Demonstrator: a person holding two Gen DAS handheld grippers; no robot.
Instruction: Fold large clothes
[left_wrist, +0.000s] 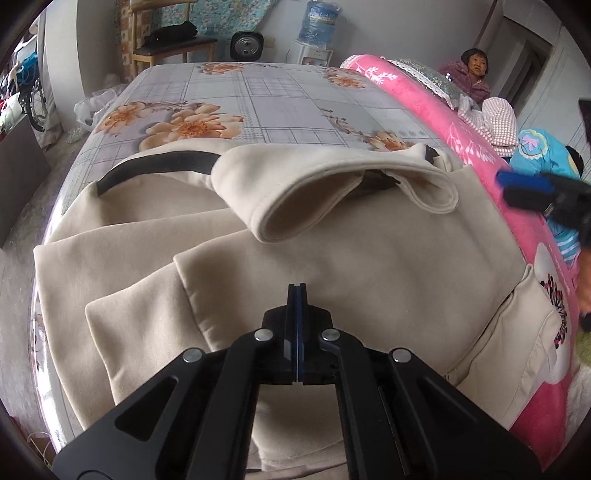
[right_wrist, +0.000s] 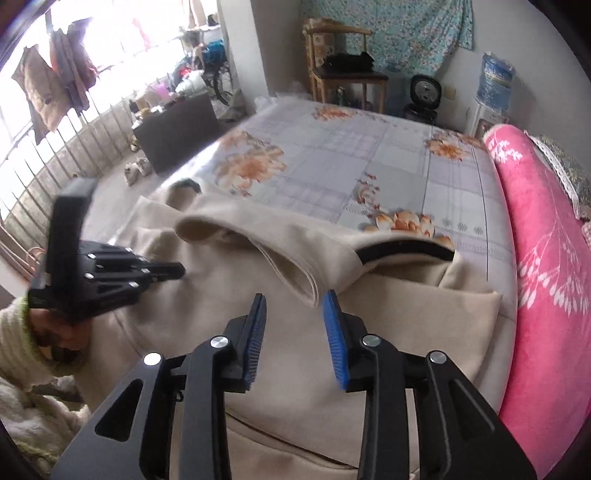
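A large cream coat lies spread over the near end of the bed, with a black band along its far edge and a folded-over flap on top. My left gripper hangs just above the middle of the coat, pads pressed together with no cloth between them. In the right wrist view the same gripper shows shut at the left, held by a hand in a cream sleeve. My right gripper stands open over the coat, close to the flap, its blue pads empty. It also enters the left wrist view as the right gripper.
The bed's floral sheet stretches beyond the coat. A pink blanket runs along the right side, with a small pile of clothes and a seated person past it. A wooden chair, a black fan and a water dispenser stand behind.
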